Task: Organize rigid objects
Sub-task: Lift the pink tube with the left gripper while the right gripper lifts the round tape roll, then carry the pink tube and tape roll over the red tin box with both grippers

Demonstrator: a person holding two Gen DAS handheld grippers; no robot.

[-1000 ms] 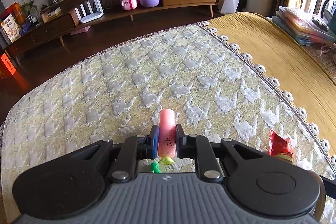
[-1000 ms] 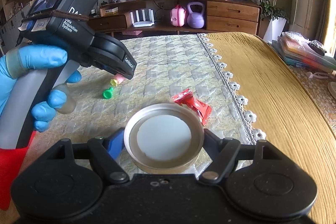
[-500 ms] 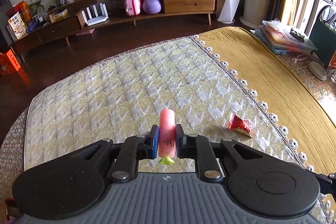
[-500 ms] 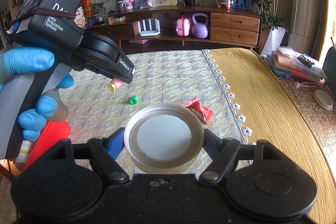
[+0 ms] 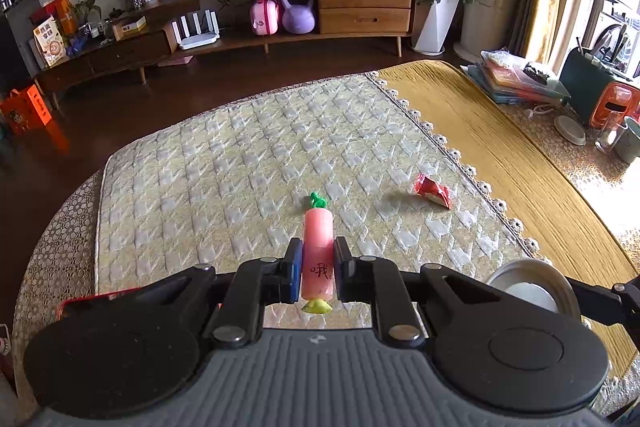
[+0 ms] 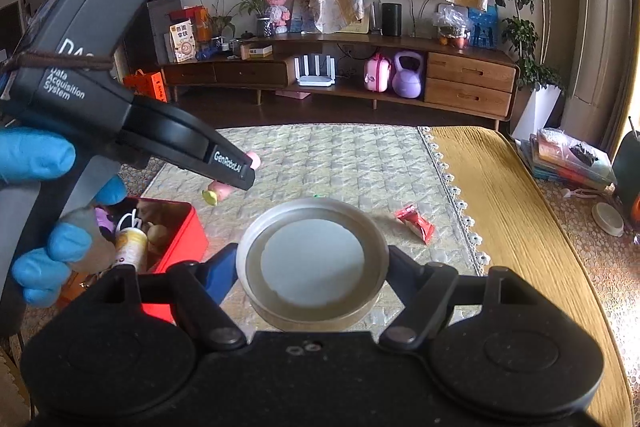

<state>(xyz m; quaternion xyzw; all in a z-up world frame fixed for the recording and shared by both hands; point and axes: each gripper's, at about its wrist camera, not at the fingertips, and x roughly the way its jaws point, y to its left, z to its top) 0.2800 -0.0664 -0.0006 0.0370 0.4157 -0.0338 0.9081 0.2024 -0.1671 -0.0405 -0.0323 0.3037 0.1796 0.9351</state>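
While both claws ride higher above the tabletop (image 5: 500, 131) than a second ago, their grips are unchanged. The left claw (image 5: 317, 269) stays clenched on the pink tube (image 5: 318, 247), its pads pressing the tube's sides, the yellow-green cap pointing back toward the camera. A second ago that tube hung just over the quilted cloth (image 5: 224, 163) with the small green piece (image 5: 317, 200) beneath the claw; now the green piece lies on the cloth beyond the tube's far end, well apart from it. The red wrapper (image 5: 432, 190) lies to the right, near the cloth's lace edge, and looks smaller than before.

The right claw (image 6: 312, 267) keeps its jaws spread wide around the round metal lid (image 6: 312, 259), one pad on each side of the rim, open side up. In the right wrist view a blue-gloved hand (image 6: 44, 195) holds the left device, and the red tin (image 6: 180, 235) with small things inside has come into sight at the lower left, below the held tube.
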